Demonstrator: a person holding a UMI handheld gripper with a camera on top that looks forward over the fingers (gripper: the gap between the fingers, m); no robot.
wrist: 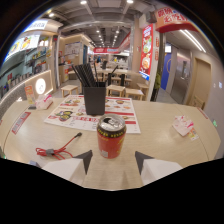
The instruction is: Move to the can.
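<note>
Gripper view shows our gripper [112, 161] at the bottom centre of the frame, its two dark, wedge-tipped fingers [84, 160] spread wide with nothing held. The can [111, 136] stands upright just ahead of them, in line with the gap and slightly above the tips in the frame, resting on the table [160, 135]. We judge the approach nearly complete: the can is close and centred, and what remains is a short advance to bring it between the fingers. The can is a smooth red metal cylinder with a silvery pull-tab top. The table is pale wood-grain laminate. Behind the can, at centre frame, a black square holder [94, 100] bristles with thin dark chopsticks on a glossy printed menu sheet [127, 117]. At lower left lies a red cable [60, 148].
</note>
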